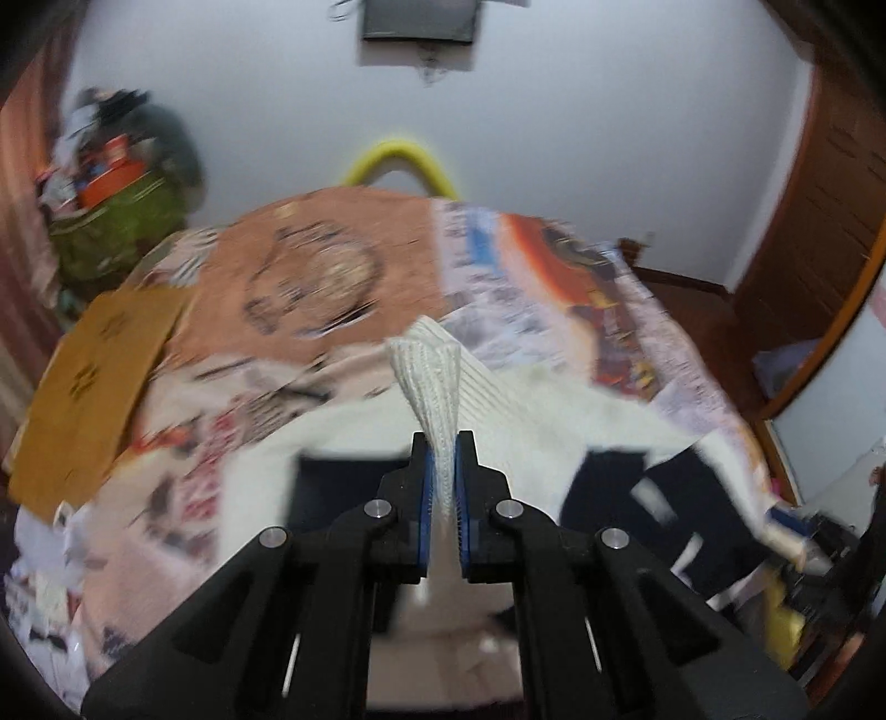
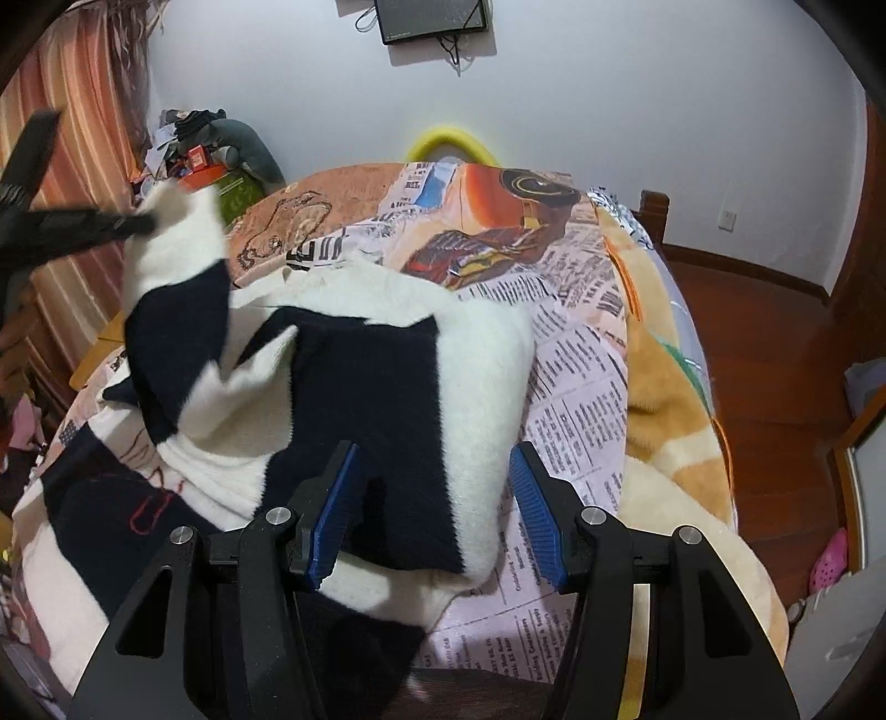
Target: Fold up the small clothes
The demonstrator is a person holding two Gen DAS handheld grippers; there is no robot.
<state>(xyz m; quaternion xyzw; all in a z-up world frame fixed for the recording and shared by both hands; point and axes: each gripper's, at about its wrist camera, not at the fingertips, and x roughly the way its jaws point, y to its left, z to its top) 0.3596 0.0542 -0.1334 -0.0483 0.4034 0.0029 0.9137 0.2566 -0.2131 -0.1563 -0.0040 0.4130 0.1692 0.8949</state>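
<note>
The left gripper (image 1: 442,443) is clamped on a ribbed white cuff of the sweater (image 2: 387,376), lifting that sleeve off the bed (image 2: 576,354). The right gripper (image 2: 437,471) hangs over the garment's black-and-white body, fingers (image 2: 534,498) wide apart. The sweater lies rumpled on a newspaper-print blanket (image 2: 581,387). Beyond sit a tan board (image 1: 94,376), a cluttered pile (image 2: 216,160), a yellow hoop (image 2: 448,141) and a wall screen (image 2: 432,19).

My left tongs (image 1: 443,471) pinch a ribbed white cuff (image 1: 432,376) of the black-and-white sweater (image 1: 554,437), lifting it above the bed (image 1: 332,288). The sweater's body trails down toward me and to the right. A cardboard box (image 1: 94,382) lies at the bed's left edge.
</note>
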